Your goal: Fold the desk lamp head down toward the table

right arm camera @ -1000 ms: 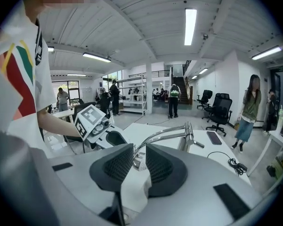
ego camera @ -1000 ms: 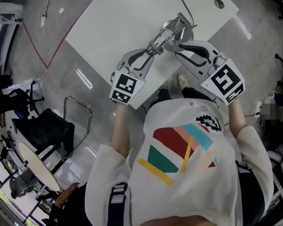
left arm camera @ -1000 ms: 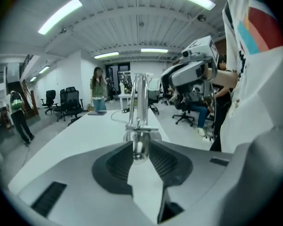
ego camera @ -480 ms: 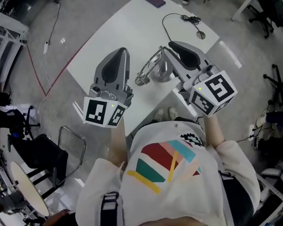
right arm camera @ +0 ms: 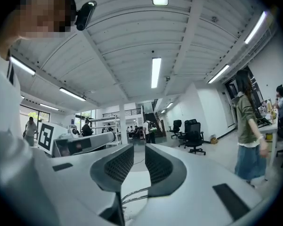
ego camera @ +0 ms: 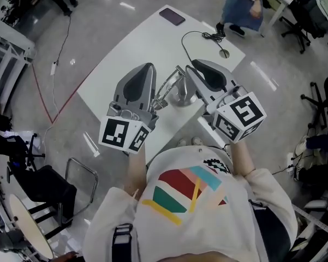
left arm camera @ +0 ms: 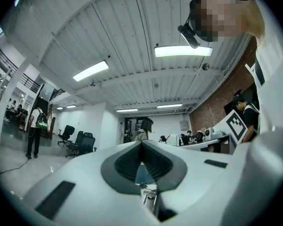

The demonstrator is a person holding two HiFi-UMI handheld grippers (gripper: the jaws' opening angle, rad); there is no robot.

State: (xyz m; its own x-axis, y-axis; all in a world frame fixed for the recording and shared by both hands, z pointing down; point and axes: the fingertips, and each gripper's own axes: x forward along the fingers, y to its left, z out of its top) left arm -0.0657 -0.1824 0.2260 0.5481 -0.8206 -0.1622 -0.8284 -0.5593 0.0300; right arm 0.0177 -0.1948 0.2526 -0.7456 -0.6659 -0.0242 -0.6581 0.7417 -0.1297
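Over the bench: the left gripper point(ego camera: 148, 67) and the right gripper point(ego camera: 194, 64) hang above the white bench point(ego camera: 132, 43), both pointing out across the room rather than down. The desk lamp point(ego camera: 171, 86) sits low between them.
Left side: jaws pressed tight together in the left gripper view point(left arm camera: 141, 143), with nothing caught in them. It's empty and clear of the lamp.
Right side: jaws stand a narrow slot apart in the right gripper view point(right arm camera: 139, 148), with nothing between the pads. The lamp's chrome rods point(right arm camera: 137, 194) show below the jaws, untouched.
Step in hand: neither gripper has the lamp right now. My read is that this is a pause off the lamp, either between grips or with the fold already made.
Next move: if the head needs to go lower, the left jaws must open first. One gripper should then drop to steady the base. The other takes the head or upper arm and presses it toward the bench, slowly, because a light base could tip or slide.
Lamp, looks: bright chrome, with thin paired rods rising from a round base that rests on the bench.
Lamp, place: on the person's side of the bench, with its cable point(ego camera: 213, 35) trailing toward the far edge.
Lamp, doubt: the grippers cover most of the head, so I can't tell how flat it lies.
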